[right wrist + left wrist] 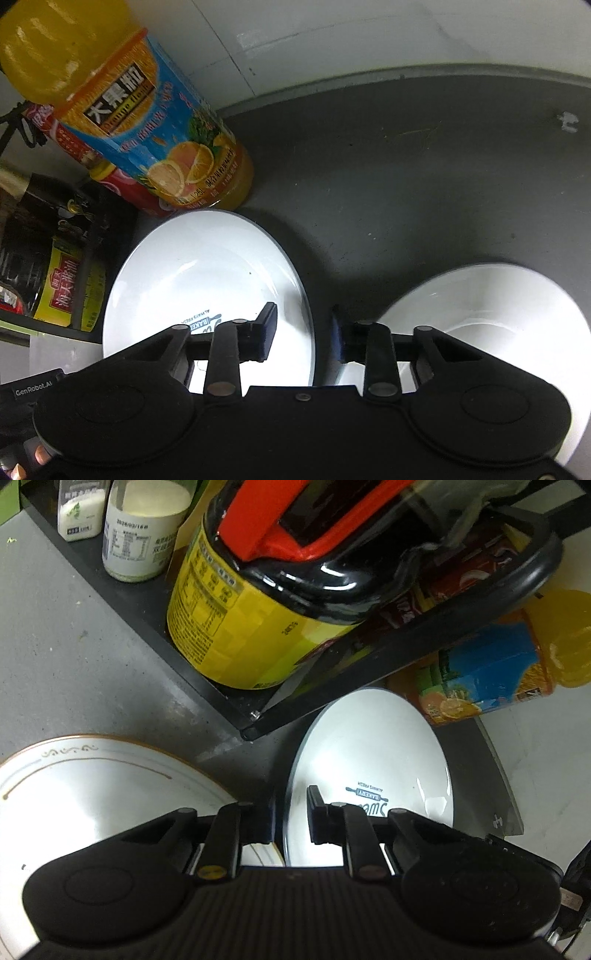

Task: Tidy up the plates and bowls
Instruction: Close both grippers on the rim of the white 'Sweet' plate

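The left gripper (291, 814) hangs over the gap between two plates with its jaws a little way apart and nothing between them; one finger sits over the edge of the gold-trimmed plate (92, 797) on its left, the other over the near edge of the plate with the bakery print (369, 746) on its right. The right gripper (304, 332) has its jaws apart too and empty, one finger over that same printed plate (207, 273), the other at the rim of a plain white bowl (498, 317) to the right; whether either finger touches the dishes cannot be told from these views. Both grippers therefore seem to be at the printed plate's rim, one from each side. As for progress, the sorting looks barely begun or at least unfinished: the three dishes lie separately on the dark grey counter (424, 177), near one another but not stacked. What is left, by my reading, is to take hold of a dish and gather plates with plates and the bowl apart. Further out, a black rack (155, 620) with a yellow-labelled jug (236, 627) and white jars (140, 531) stands behind the plates, and an orange juice bottle (147, 122) stands just beyond the printed plate's far edge.
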Available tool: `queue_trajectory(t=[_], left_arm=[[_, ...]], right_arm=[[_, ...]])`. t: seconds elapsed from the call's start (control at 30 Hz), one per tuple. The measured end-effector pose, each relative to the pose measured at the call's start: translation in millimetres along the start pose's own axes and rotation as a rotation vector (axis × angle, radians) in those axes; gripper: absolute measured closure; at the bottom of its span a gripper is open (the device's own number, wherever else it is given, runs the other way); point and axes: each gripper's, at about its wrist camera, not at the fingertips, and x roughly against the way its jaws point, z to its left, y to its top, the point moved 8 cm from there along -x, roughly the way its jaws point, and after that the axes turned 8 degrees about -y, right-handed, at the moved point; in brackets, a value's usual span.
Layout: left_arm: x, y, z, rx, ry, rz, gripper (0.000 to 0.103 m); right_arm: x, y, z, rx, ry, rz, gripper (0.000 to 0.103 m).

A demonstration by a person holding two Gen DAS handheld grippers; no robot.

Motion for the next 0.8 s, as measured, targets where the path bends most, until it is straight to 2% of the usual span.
queue_trajectory(t=[0.13, 0.3, 0.43, 0.8], left_arm=[[-5.4, 0.5, 0.0, -0.001, 0.006, -0.006, 0.093], [-10.3, 2.8, 2.9, 0.033, 0.0, 0.004, 0.095], [-11.1, 4.9, 4.9, 0.05, -0.014, 0.014, 0.096], [4.9, 11.8, 1.1, 0.028, -0.026, 0.0, 0.096]], right_arm=[[-6.2, -0.2, 1.9, -0.025, 0.031, 0.026, 0.078], [-16.6, -1.5, 5.8, 0.007, 0.014, 0.051, 0.078], [-15.9, -2.2, 5.8, 0.017, 0.004, 0.034, 0.083], [14.4, -2.6, 6.3, -0.002, 0.071, -0.019, 0.095]])
